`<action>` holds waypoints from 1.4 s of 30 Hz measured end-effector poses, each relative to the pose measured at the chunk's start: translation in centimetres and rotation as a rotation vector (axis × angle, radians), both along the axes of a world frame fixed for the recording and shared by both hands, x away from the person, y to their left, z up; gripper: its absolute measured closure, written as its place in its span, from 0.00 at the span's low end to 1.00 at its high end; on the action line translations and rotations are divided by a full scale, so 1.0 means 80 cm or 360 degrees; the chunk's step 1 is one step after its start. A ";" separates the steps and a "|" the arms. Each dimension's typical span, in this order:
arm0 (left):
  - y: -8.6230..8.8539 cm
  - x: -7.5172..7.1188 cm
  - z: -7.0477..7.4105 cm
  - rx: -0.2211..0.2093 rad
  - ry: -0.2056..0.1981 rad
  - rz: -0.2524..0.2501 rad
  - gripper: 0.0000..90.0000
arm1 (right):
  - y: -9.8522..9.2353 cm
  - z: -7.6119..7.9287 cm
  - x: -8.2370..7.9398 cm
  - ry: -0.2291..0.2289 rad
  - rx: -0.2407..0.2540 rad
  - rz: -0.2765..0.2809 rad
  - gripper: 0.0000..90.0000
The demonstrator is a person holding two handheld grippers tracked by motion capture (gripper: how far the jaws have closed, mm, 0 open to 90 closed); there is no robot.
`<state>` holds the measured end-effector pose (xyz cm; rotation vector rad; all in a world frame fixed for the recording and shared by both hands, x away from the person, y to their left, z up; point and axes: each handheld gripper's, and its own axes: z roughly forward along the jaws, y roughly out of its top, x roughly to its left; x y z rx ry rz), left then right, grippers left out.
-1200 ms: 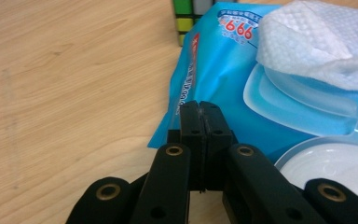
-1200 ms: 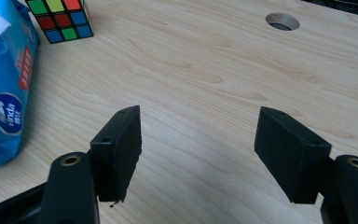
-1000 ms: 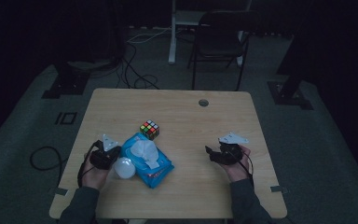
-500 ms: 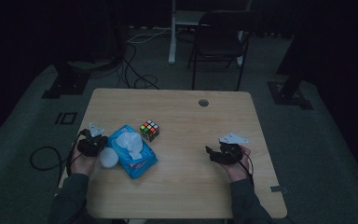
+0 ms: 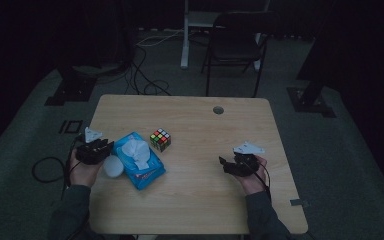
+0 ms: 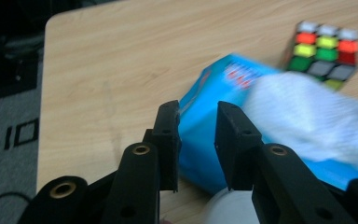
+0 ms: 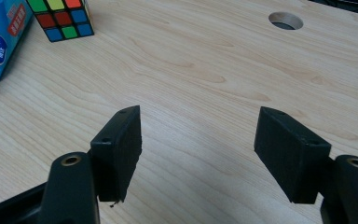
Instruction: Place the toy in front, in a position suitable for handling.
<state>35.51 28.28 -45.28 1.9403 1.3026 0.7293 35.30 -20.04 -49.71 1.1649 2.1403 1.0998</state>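
A wooden table (image 5: 190, 200) is seen from above in a dim room. At nine o'clock lies a blue tissue pack (image 5: 139, 161), a white tissue poking from its top. The left gripper (image 5: 96, 151) has just been opening; its jaws stand narrowly apart at the pack's corner, pressing nothing. The pack looks light, soft and crushable, best taken across its narrow sides. Its red lettering is unreadable. A colour cube (image 5: 160, 139) sits at eleven. The right gripper (image 5: 228, 165), at three, is wide and empty.

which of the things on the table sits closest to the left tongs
The blue wipes pack sits right in front of the left tongs, its corner in the gap between them. The puzzle cube lies beyond the pack.
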 end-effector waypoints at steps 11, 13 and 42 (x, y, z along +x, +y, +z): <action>-0.095 -0.023 0.019 -0.0022 -0.0030 -0.0338 0.68 | 0.003 0.000 0.000 -0.0001 -0.0005 0.0017 0.36; -0.115 -0.024 0.015 -0.0030 -0.0022 -0.0394 0.68 | 0.003 0.000 0.000 0.0000 -0.0004 0.0019 0.36; -0.182 -0.027 -0.052 0.0094 0.0240 -0.0463 0.86 | 0.052 0.021 0.027 -0.0026 0.0073 0.0219 0.42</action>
